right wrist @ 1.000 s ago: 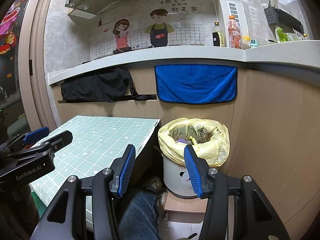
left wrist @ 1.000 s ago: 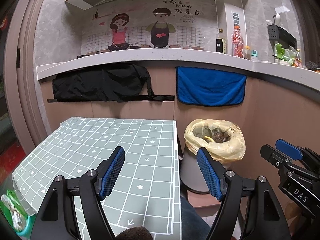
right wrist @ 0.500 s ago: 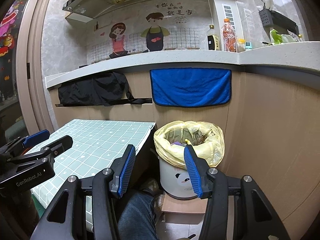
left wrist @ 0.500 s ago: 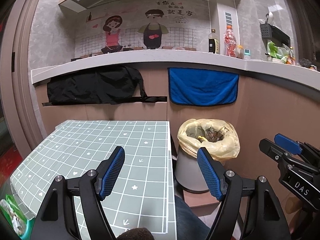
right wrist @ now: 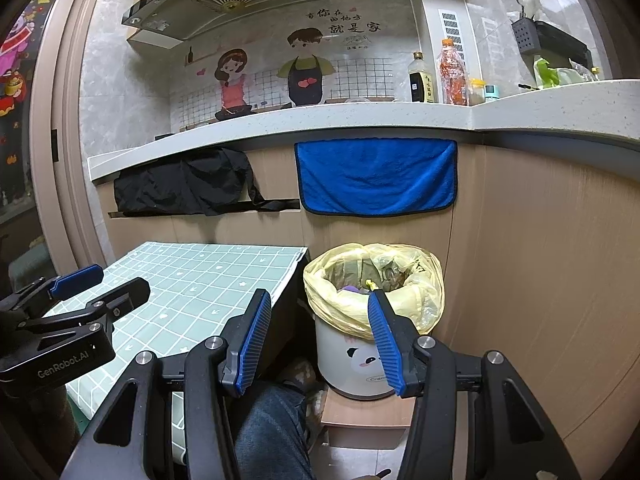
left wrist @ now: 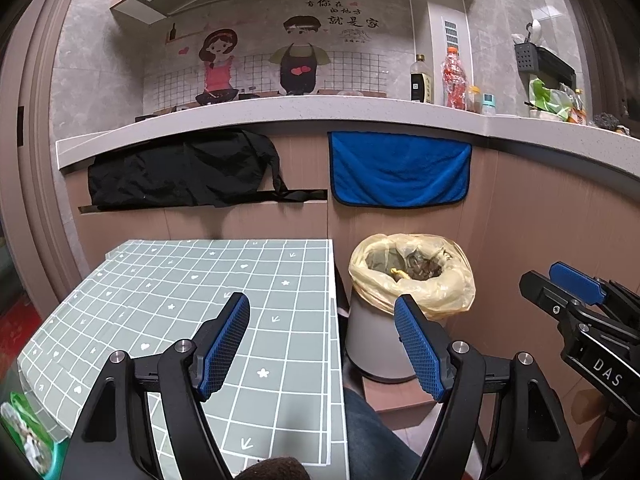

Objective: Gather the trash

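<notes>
Left wrist view: left gripper [left wrist: 322, 340] wide, empty. Right gripper [right wrist: 316, 342] likewise. Table [left wrist: 192, 292] bare; bin [left wrist: 412, 280], centre right, holds trash. A green packet [left wrist: 24, 436], possibly trash, lower left, remains uncollected.

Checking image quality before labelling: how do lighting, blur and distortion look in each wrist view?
Left wrist view: dim indoor light, sharp centre, the countertop bowed by the fisheye, a green packet smeared at the dark lower-left corner. Right wrist view: similar dimness, the trash bin crisp, the wood panel evenly lit, corners vignetted black.
</notes>
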A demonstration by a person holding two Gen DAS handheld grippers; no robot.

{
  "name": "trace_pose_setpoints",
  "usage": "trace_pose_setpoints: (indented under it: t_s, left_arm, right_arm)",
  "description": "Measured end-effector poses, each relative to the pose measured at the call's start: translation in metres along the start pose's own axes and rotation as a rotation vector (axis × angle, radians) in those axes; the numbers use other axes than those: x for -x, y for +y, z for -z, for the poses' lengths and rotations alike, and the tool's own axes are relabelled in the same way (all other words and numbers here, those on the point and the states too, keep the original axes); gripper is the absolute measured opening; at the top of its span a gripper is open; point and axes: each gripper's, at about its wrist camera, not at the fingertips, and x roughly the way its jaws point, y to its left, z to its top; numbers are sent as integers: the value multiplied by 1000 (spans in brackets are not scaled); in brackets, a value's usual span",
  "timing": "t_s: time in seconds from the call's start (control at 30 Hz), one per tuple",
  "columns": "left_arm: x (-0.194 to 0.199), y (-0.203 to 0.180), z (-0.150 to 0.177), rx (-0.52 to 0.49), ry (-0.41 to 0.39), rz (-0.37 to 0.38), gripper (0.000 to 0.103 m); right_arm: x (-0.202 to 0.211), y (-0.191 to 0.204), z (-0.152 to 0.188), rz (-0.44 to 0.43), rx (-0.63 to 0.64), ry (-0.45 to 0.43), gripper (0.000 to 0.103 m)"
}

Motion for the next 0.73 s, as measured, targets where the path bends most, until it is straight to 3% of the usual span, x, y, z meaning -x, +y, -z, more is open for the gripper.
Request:
trace_pose_setpoints:
  t_s: [0.73]
  left_arm:
    - [-20,6,3,-2,36,3,75]
  right_arm:
    - [-17,3,6,10,-4,47,48]
